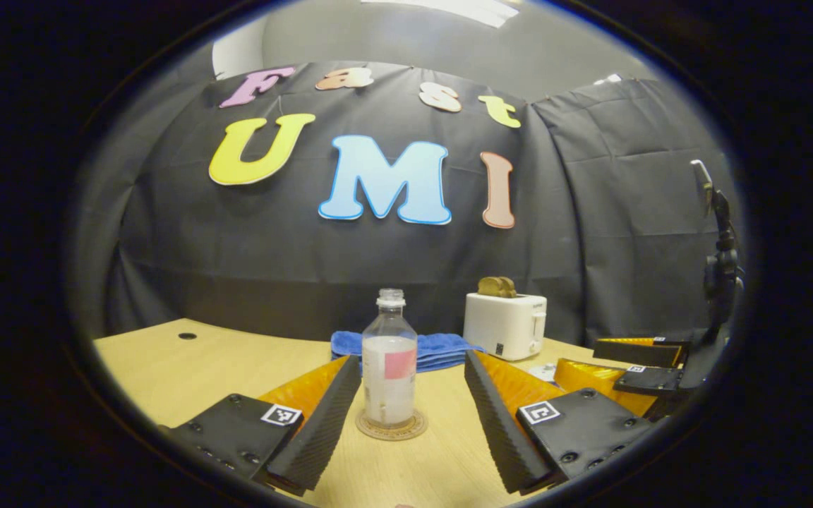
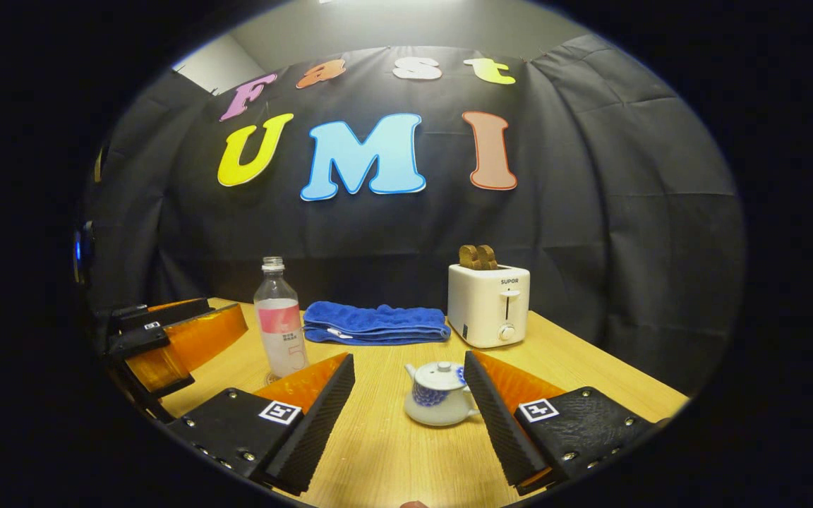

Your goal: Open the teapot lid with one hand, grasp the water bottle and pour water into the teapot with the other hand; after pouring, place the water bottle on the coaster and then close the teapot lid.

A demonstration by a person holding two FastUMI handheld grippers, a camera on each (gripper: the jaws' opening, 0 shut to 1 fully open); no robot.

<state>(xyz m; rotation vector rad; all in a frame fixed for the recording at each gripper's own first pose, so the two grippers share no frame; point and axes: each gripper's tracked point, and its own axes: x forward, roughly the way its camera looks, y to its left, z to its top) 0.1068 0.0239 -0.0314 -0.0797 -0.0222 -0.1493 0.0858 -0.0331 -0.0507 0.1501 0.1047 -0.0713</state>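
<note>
Left gripper view: clear ribbed bottle (image 1: 389, 367)

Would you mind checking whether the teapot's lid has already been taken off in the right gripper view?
No, the lid sits closed on the teapot, which stands on the table between the open right claw.

The table (image 2: 392, 451) looked like pale matt wood grain. The water bottle (image 1: 389, 367) was clear plastic; the teapot (image 2: 438, 395) glossy, perhaps ceramic. The towel (image 2: 376, 323) was fluffy cloth, the toaster (image 2: 489, 305) smooth plastic.
</note>
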